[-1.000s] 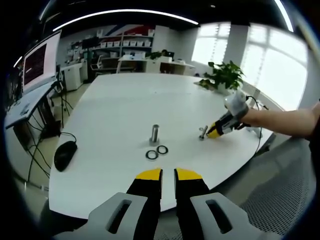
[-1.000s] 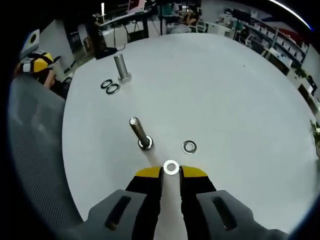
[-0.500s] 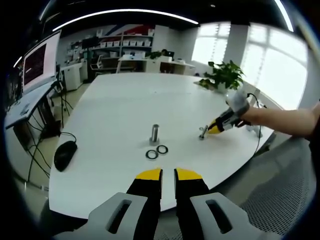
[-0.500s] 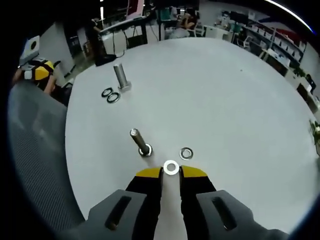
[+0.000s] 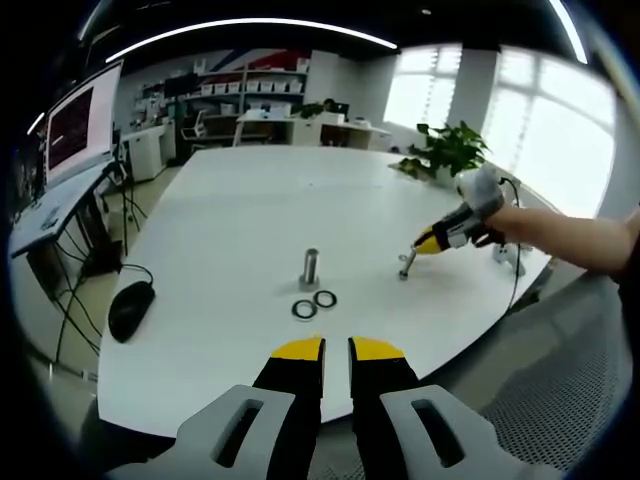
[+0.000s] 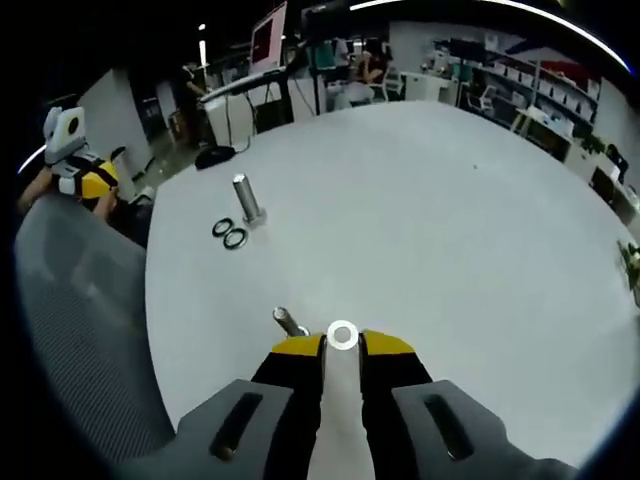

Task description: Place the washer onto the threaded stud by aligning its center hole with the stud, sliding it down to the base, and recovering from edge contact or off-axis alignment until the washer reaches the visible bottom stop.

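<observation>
Washer (image 6: 342,335) is clamped flat between the right gripper (image 6: 342,346) tips just beside the threaded stud (image 6: 288,321), positioned for hole-to-stud alignment, while the left gripper (image 5: 336,349) idles nearly closed, empty.

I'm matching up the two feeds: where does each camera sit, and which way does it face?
Left gripper view: rides the left tongs, held low at the table's near edge, facing across it at the farther stud, two dark rings and the right tongs on a person's arm.
Right gripper view: rides the right tongs, which pinch a washer above the near stud, facing back toward the left tongs.
Shared: table, both studs, rings.
</observation>
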